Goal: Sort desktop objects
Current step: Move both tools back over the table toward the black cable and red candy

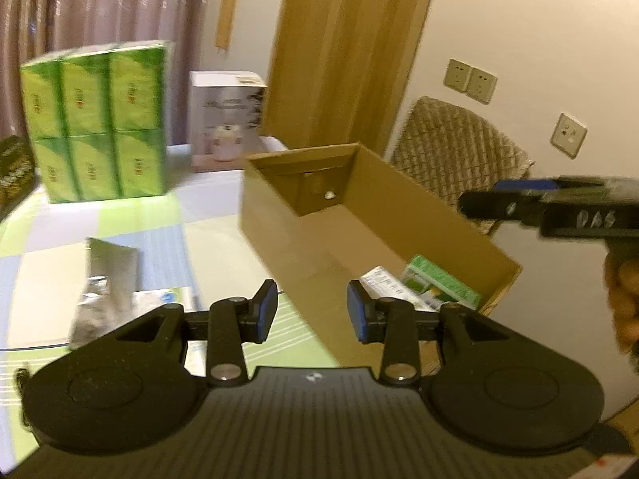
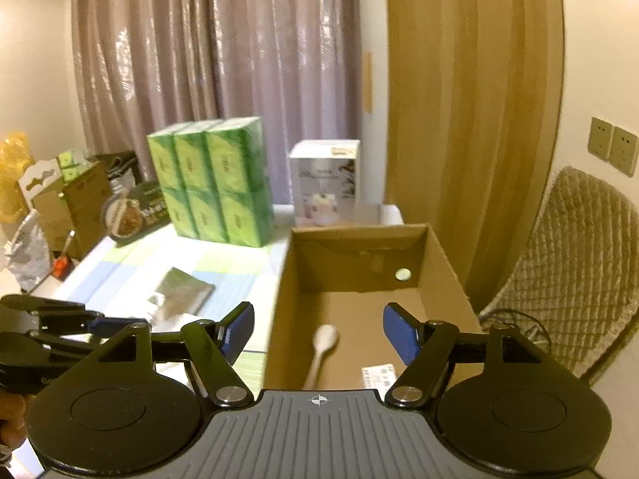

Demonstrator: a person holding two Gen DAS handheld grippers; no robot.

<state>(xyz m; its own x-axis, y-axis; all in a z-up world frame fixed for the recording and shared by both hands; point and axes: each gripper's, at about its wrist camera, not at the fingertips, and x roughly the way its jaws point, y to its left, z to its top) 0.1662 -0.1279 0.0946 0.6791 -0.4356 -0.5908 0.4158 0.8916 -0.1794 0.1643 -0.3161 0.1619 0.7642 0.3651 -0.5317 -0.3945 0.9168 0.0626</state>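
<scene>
We find the right gripper (image 2: 318, 337) above the open cardboard box (image 2: 447, 263), jaws apart and nothing between the pads. A white spoon (image 2: 321, 349) lies on the box floor directly below it, beside a small printed packet (image 2: 377, 375). The left wrist view shows a green carton (image 1: 441, 283) in the same corner of the box.

The left gripper (image 1: 312, 311) hangs over the near box wall and the table (image 1: 207, 207), jaws parted and empty. We judge it to be heading for what remains unsorted: a silver pouch (image 1: 104, 279) lying flat on the table, well apart from the box.

Risks noted:
- The pouch is thin, glossy and flat. Pads closing from above may slide off it or crease it instead of lifting it.
- The box is light and unrestrained. A jaw that clips its wall on the way across could shove it along the table.
- The two grippers work near each other at the box rim; crossing paths could bring them into contact.
- The stacked green packs (image 1: 100, 123) and the white box (image 1: 225, 115) stand further back, clear of the present reach.
</scene>
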